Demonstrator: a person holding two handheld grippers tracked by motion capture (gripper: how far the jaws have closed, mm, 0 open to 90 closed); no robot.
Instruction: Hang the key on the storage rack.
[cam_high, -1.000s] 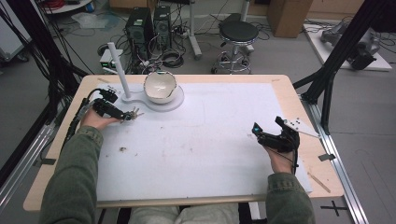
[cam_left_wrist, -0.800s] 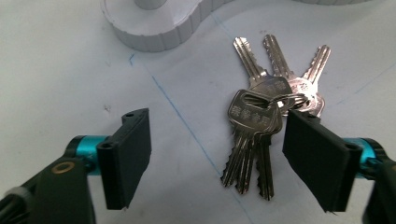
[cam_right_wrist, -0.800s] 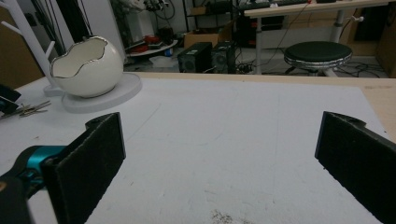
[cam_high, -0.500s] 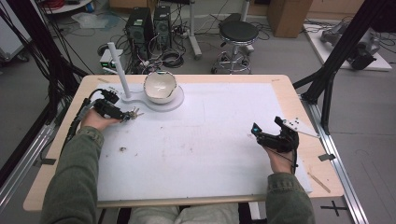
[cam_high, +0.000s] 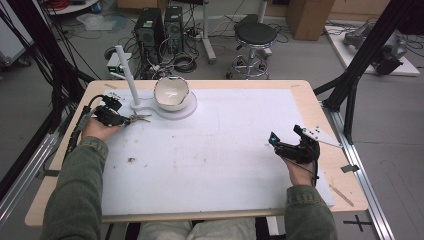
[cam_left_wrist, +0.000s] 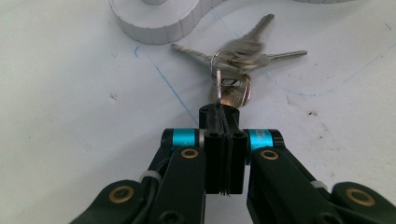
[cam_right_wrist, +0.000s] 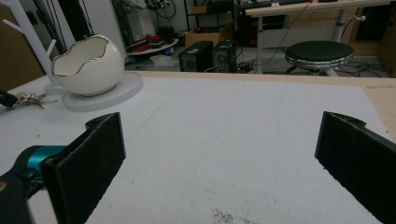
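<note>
A bunch of keys (cam_high: 139, 118) (cam_left_wrist: 238, 51) on a ring lies on the white mat, just in front of the white stand's base (cam_left_wrist: 159, 18). My left gripper (cam_high: 125, 121) (cam_left_wrist: 219, 112) has just been closing, and its jaws now meet on the key ring at their tips. An egg-shaped white bowl (cam_high: 171, 93) (cam_right_wrist: 88, 65) sits on a round white plate right of the stand's post (cam_high: 127, 70). My right gripper (cam_high: 285, 134) (cam_right_wrist: 219, 140) rests open at the mat's right side, nothing between its pads. The keys (cam_right_wrist: 28, 99) also show far left in the right gripper view.
The white mat (cam_high: 215, 150) covers most of the wooden table. A small speck of debris (cam_high: 131, 160) lies near my left sleeve. A grey plate (cam_high: 320, 136) sits at the table's right edge. A stool (cam_high: 255, 35) and computer cases stand behind the table.
The left gripper's jaws have closed onto the key ring. Both hands stay about where they were.
</note>
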